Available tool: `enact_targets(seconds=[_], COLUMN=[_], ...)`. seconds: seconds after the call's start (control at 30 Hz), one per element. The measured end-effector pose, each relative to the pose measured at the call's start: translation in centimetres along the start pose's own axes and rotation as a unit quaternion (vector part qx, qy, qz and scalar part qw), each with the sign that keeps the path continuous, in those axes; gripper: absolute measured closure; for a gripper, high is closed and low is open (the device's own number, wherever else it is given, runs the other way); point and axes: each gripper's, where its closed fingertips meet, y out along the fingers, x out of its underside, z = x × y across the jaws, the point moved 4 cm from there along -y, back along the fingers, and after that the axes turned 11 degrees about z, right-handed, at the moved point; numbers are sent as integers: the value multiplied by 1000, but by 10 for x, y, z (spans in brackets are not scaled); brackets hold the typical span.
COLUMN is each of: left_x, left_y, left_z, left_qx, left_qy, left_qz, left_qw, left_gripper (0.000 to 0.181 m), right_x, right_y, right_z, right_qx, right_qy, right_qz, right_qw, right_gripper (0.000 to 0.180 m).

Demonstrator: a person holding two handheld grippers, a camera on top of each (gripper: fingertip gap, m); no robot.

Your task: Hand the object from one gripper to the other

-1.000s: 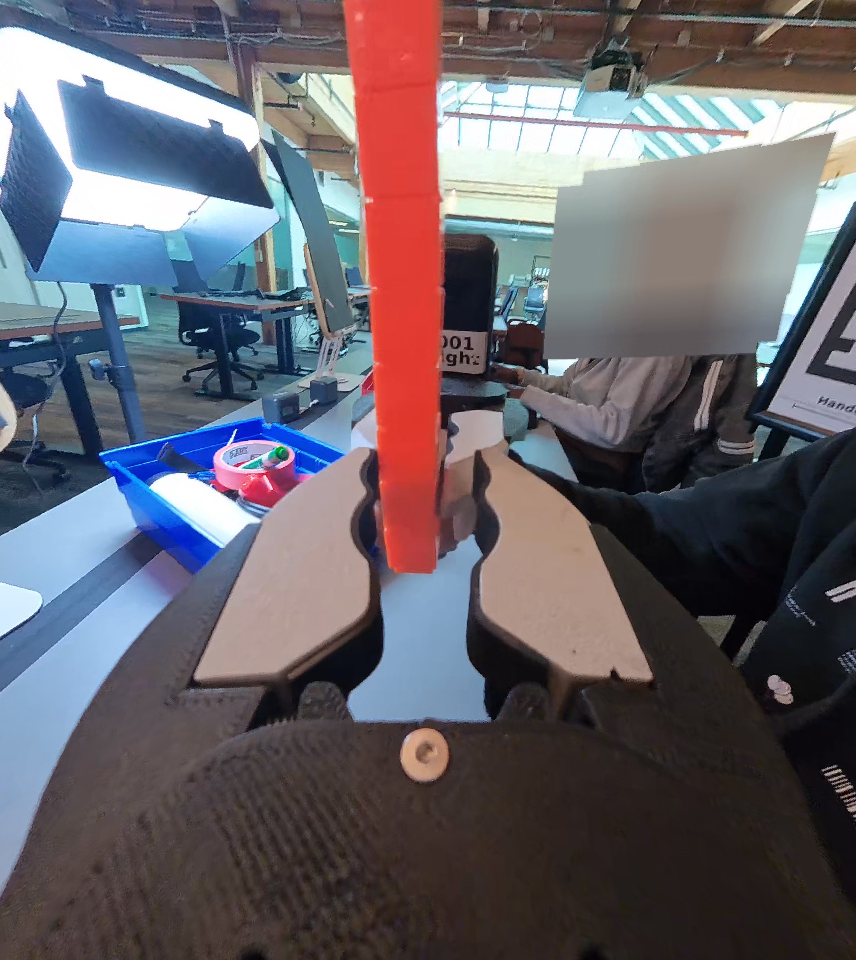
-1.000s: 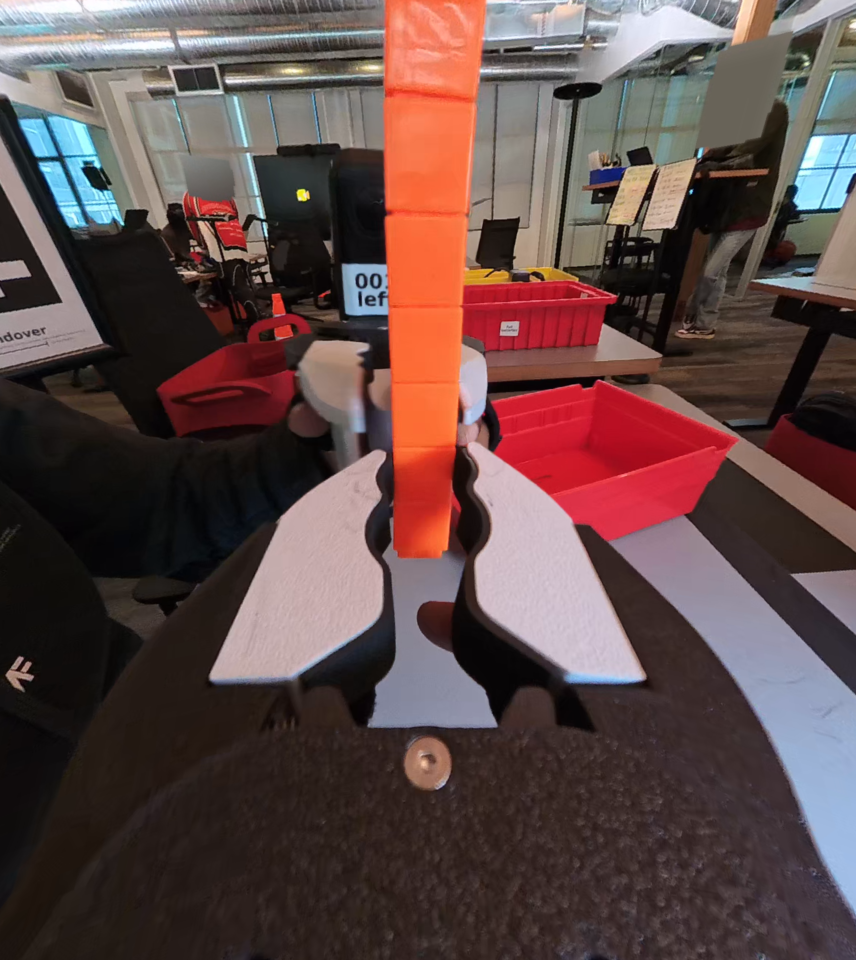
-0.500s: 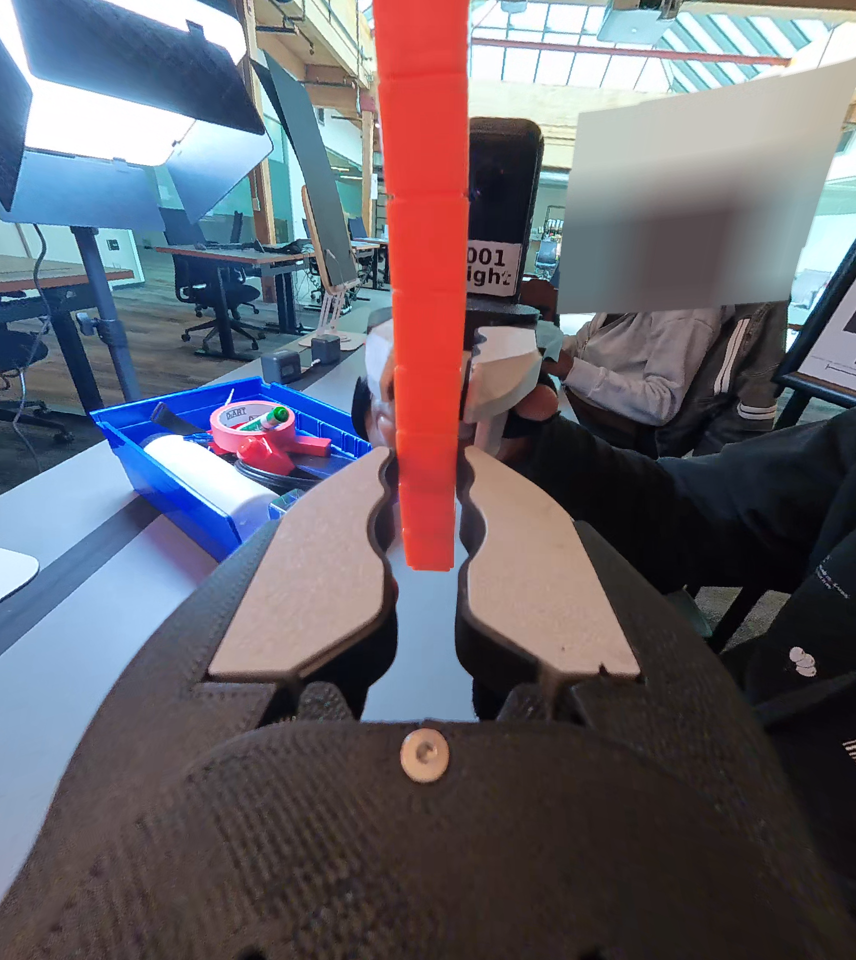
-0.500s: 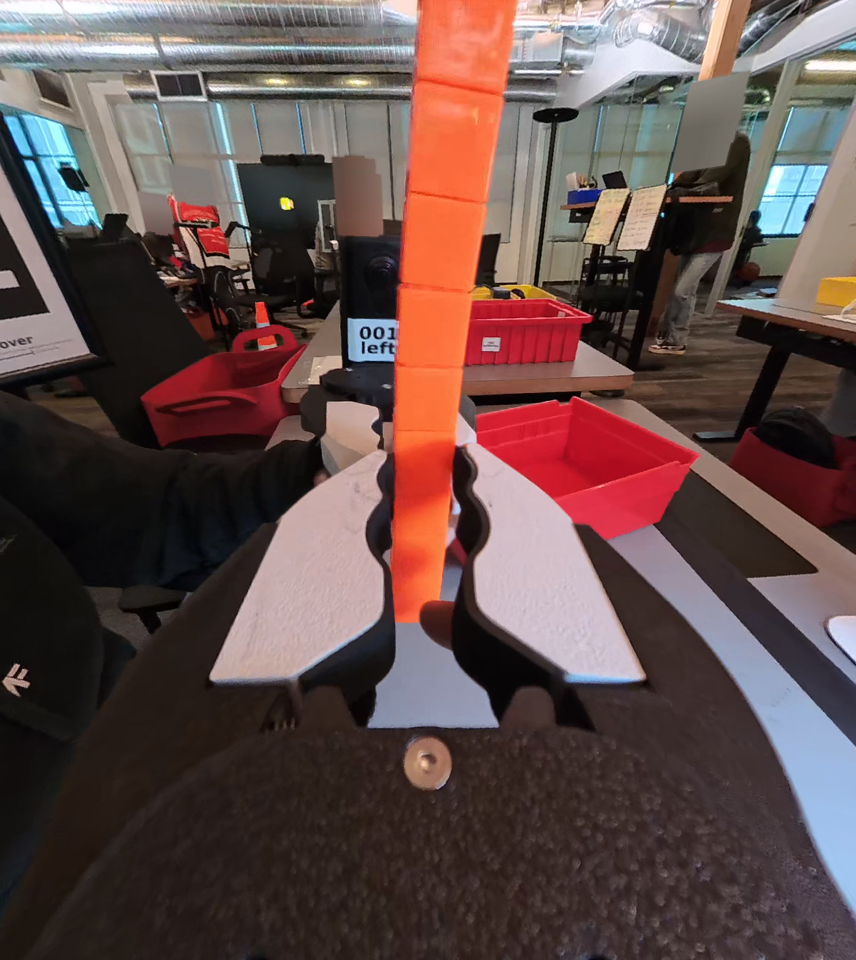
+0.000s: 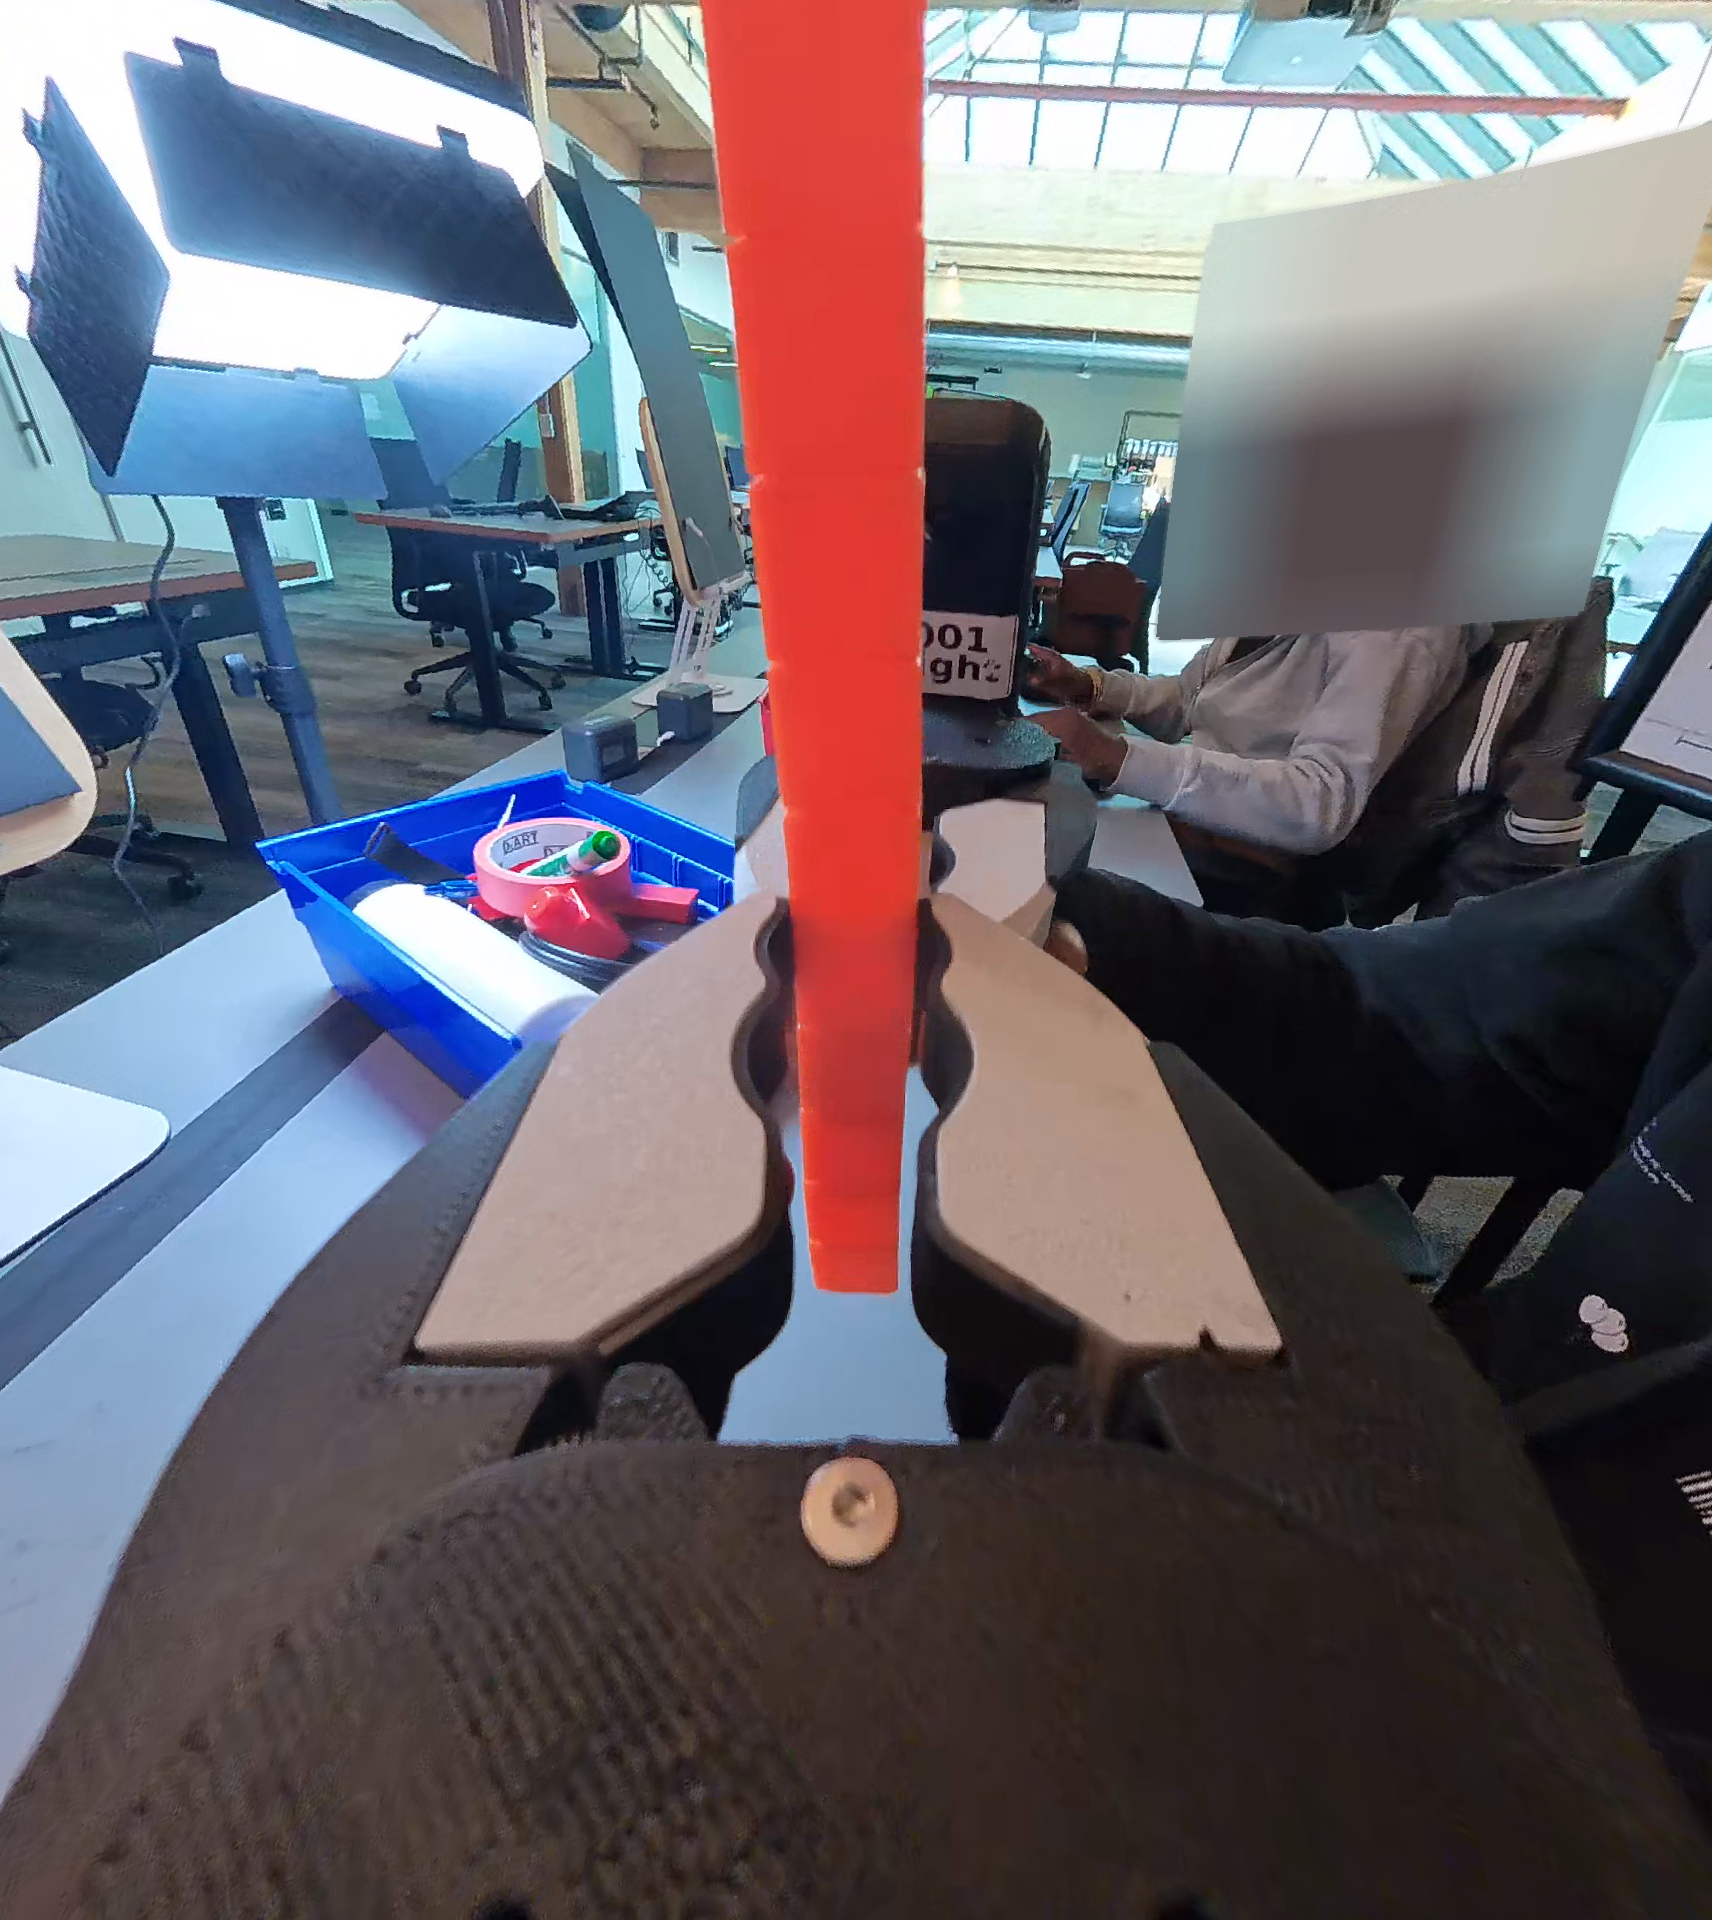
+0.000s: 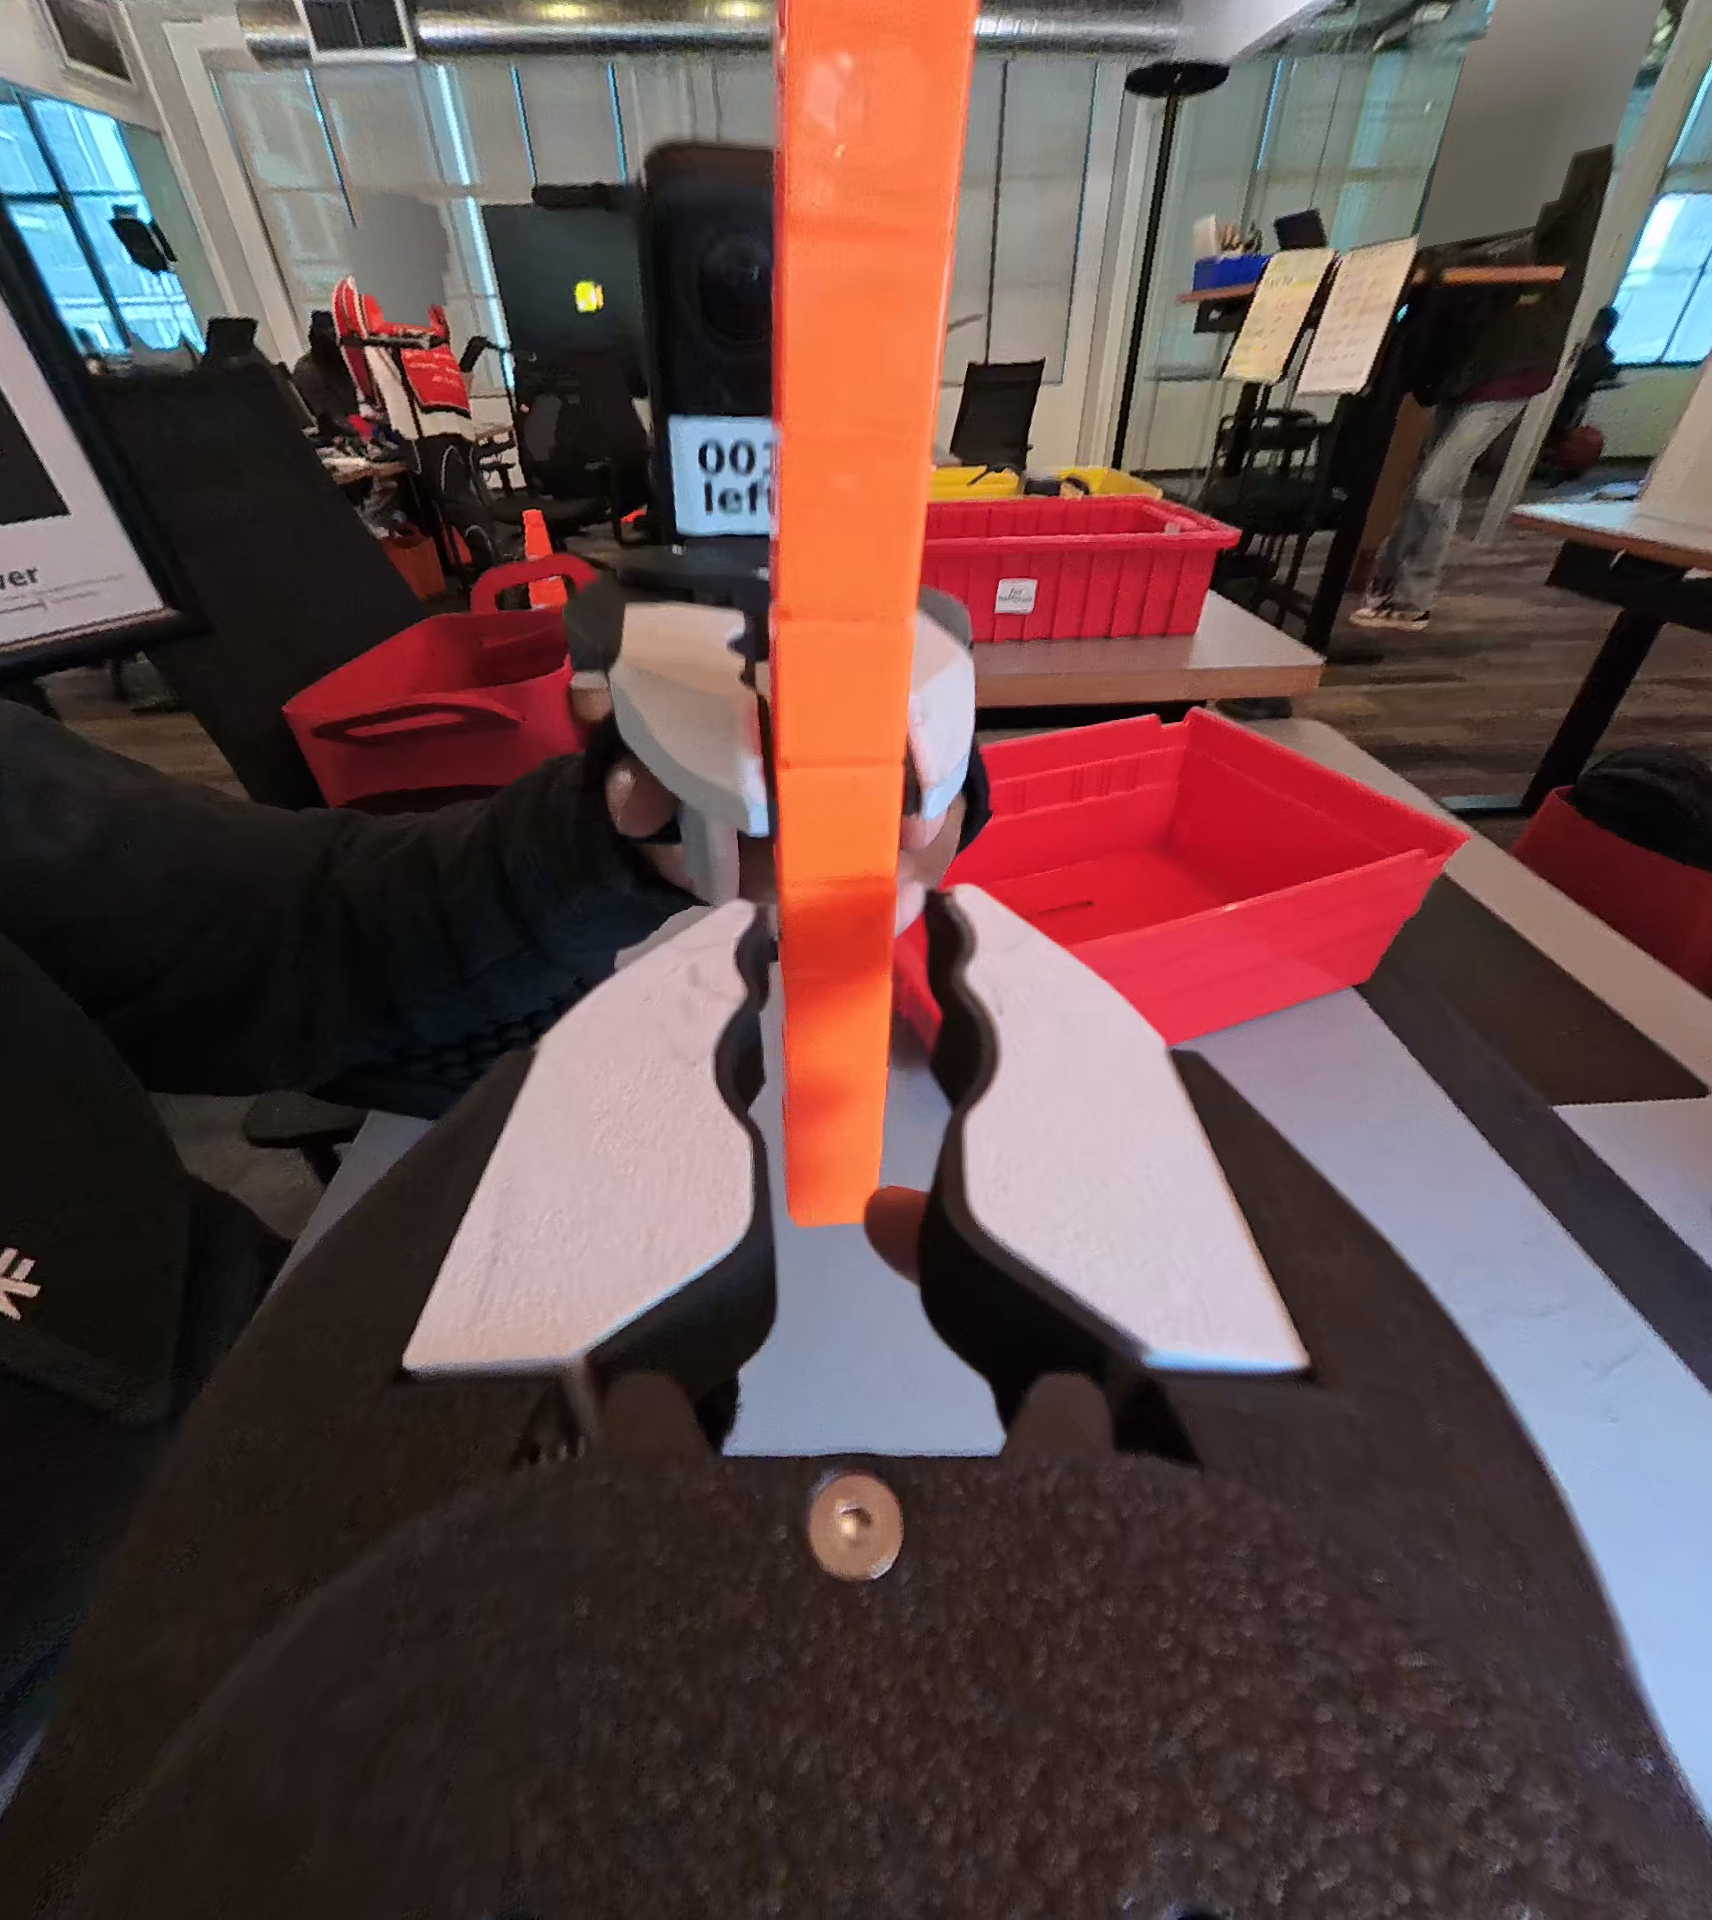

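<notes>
Between both fingers: left hand-held gripper (image 5: 850,925) clamps orange block stick (image 5: 836,623); right hand-held gripper (image 6: 844,925) slightly parted.

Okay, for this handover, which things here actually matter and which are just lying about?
Part of the job:
- orange block stick, upright
- left gripper, jaws shut on it
- right gripper, jaws around it with small gaps

Just lying about:
- blue bin holding a tape roll and a marker
- red bin
- studio light
</notes>
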Motion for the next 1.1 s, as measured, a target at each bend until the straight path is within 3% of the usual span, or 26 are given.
enact_targets(seconds=[0.13,0.37,0.47,0.67,0.83,1.1], left_x=[9,22,7,3,2,15], left_y=[3,11,4,1,-1,8], left_z=[0,4,3,3,1,2], left_qx=[6,18,16,-2,0,4], left_qy=[-1,-6,-7,20,18,6], left_qz=[-22,-28,-1,-9,-16,-20], left_qw=[1000,999,1000,1000,1000,1000], left_gripper=[159,159,139,159,159,159], right_x=[-20,-18,-16,1,-13,-22], right_y=[-8,-7,-8,2,-6,-7], right_z=[-3,-2,0,-3,0,-1], right_qx=[2,3,5,-6,6,12], right_qy=[-3,21,13,13,4,5], right_qz=[40,36,27,-4,24,52], right_qw=[999,999,1000,1000,1000,999], right_gripper=[145,158,158,158,145,158])
